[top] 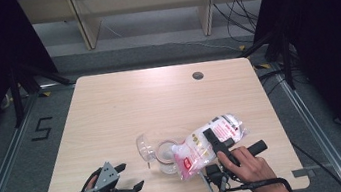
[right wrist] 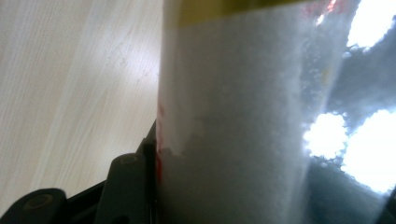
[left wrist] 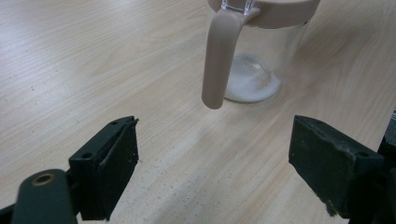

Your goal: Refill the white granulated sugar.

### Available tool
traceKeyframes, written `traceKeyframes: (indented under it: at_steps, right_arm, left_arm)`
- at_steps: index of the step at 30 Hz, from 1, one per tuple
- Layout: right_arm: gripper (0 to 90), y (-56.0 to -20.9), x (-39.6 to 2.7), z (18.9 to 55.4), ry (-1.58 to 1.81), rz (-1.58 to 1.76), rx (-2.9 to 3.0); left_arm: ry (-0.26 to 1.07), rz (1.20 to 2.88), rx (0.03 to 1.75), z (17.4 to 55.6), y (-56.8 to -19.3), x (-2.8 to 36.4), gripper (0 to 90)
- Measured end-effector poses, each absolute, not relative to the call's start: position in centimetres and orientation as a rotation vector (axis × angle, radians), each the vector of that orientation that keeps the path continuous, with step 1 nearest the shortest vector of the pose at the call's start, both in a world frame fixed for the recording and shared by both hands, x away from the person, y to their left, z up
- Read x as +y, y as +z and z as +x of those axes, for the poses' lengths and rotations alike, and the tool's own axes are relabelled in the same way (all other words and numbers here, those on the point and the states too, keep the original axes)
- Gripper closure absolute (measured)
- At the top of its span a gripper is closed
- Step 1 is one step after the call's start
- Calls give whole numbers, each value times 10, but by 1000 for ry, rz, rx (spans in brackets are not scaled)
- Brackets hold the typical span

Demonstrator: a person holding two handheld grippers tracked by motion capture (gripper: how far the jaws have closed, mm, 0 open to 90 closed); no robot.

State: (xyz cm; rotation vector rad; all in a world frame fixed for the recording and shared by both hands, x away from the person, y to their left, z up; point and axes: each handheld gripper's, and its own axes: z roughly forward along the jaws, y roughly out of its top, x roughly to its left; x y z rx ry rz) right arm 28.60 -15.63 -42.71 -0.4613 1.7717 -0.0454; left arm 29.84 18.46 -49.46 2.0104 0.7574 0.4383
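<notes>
Near the front edge of the table [top: 109, 104], right of centre, the right gripper [top: 220, 144] has its jaws about half open and clamped across a bag of white grains [top: 210, 143], and what a grip: the right gripper view has the plastic packed tight between the black jaws, grains pressed right up to the camera. That bag [right wrist: 243, 121] hangs tilted, its lower printed end dipping left and down over the mouth of a clear jug [top: 166, 153] with a beige rim. A clear lid [top: 144, 146] leans just beside the jug on its left, touching or almost touching it, hard to call from up high.

Over to the left gripper [top: 128, 177], low by the front-left corner, jaws spread wide and holding nothing. Its own view shows both pads [left wrist: 116, 168] hovering over bare wood, the jug [left wrist: 261, 51] ahead of them, beige handle [left wrist: 219, 56] pointing down toward the gap, a little white heap lying in the jug's bottom.

Room to move? Plenty: the whole far half of the table lies bare up to a small round hole [top: 198, 76] near the back edge, and the left side is open too. It is tight at the front, where both hands sit close to the near edge, the right one nearer the right-hand corner
</notes>
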Motion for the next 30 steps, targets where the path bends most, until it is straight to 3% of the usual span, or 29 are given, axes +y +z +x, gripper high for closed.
traceKeyframes:
  at_steps: [6,30]
  right_arm:
    - [521,-427,-156,286,-54,-473,1768]
    - [526,-427,-157,284,-61,-479,1771]
  left_arm:
    - [387,1964,799,296,-497,180,154]
    - [411,1982,766,297,-495,183,154]
